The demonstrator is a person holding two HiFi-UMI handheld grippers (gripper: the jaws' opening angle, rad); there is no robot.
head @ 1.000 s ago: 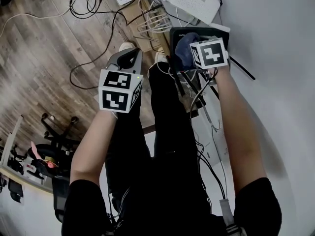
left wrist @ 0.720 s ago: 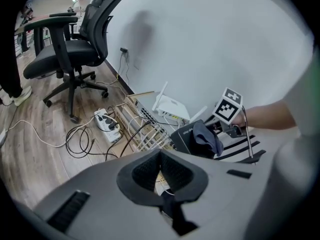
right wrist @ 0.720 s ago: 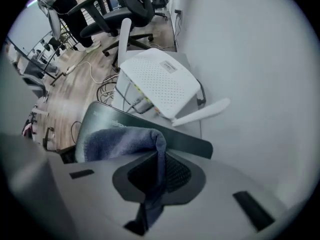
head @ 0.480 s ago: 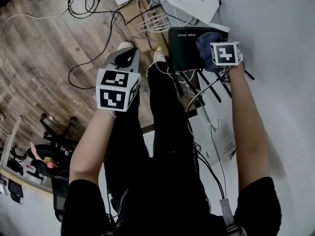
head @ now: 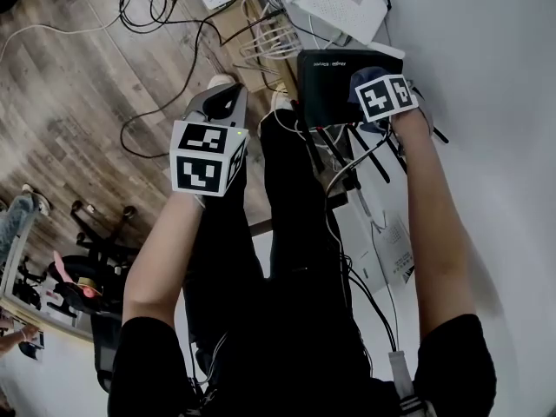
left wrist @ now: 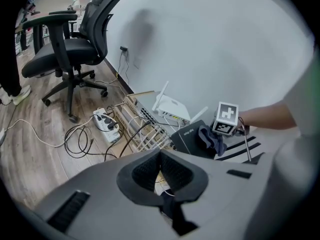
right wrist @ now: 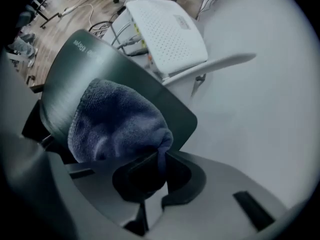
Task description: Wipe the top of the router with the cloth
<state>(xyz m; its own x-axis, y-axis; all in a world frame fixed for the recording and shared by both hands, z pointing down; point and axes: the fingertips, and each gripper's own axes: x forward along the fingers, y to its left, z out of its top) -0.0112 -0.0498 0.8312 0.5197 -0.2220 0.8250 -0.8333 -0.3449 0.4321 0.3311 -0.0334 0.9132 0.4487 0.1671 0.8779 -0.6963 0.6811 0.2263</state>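
Jaws of my right gripper (right wrist: 162, 156) pinch the blue cloth (right wrist: 117, 121), bunched on the black router (right wrist: 100, 59) top; I cannot read the router's pale print. My left gripper (left wrist: 161, 156) has its jaws together on nothing. Head view: black router at the worktop (head: 486, 102) edge, near a white router (head: 339, 3).

The right gripper (head: 379, 89) held a bunched dark blue cloth (head: 363, 78) on the right part of the flat black plastic router (head: 326, 85), which sat on the white table (head: 495, 102). The left gripper (head: 221, 104) hung well apart at the left, above the wooden floor (head: 69, 85). A white router (head: 343, 3) lay just beyond.
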